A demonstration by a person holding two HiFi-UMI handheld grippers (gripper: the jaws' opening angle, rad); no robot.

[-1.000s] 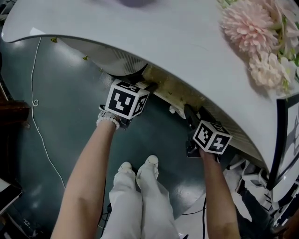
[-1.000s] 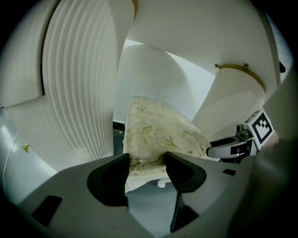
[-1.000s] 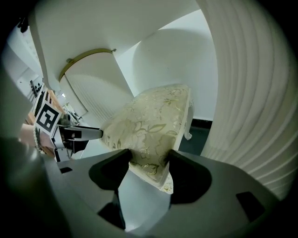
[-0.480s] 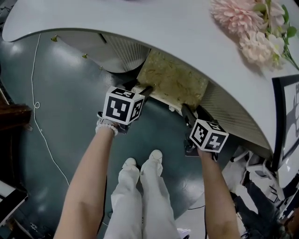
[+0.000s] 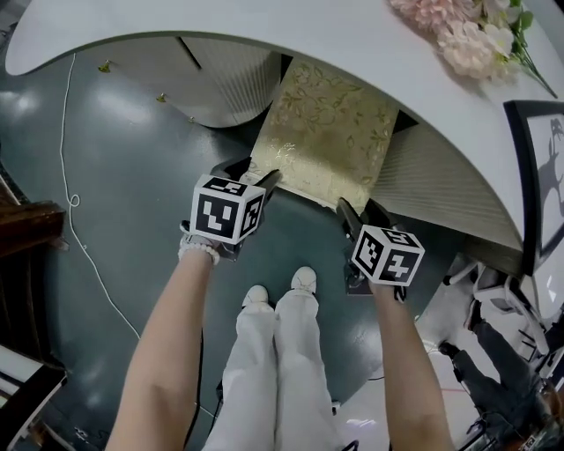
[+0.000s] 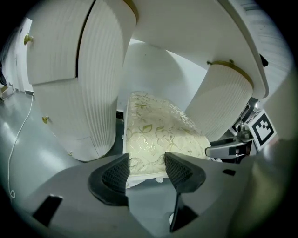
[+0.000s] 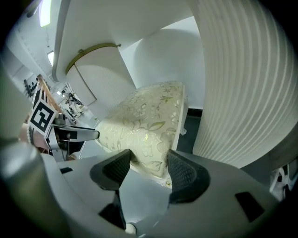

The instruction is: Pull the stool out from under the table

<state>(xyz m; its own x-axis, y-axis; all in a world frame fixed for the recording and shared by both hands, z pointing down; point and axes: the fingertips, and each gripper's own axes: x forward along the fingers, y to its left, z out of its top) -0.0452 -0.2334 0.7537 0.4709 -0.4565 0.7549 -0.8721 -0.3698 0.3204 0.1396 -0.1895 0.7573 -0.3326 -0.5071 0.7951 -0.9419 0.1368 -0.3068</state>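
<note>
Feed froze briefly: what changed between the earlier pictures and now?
The gold floral cushioned stool slid out from under the white curved table towards the person; most of its seat now shows. The left tool and right tool drew back with it, each clamped on a front corner; the right tool's jaws have just closed a little on its corner. The table stayed put.

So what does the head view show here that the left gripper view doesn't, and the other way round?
Only the head view shows the pink flowers lying on the tabletop, the person's shoes and both marker cubes from above. Only the left gripper view shows the table's underside, the gold ring round the top of the ribbed pedestal, and the left gripper with its pads on the near edge of the stool. Both show the stool's floral cushion and that ribbed pedestal beside it.
</note>
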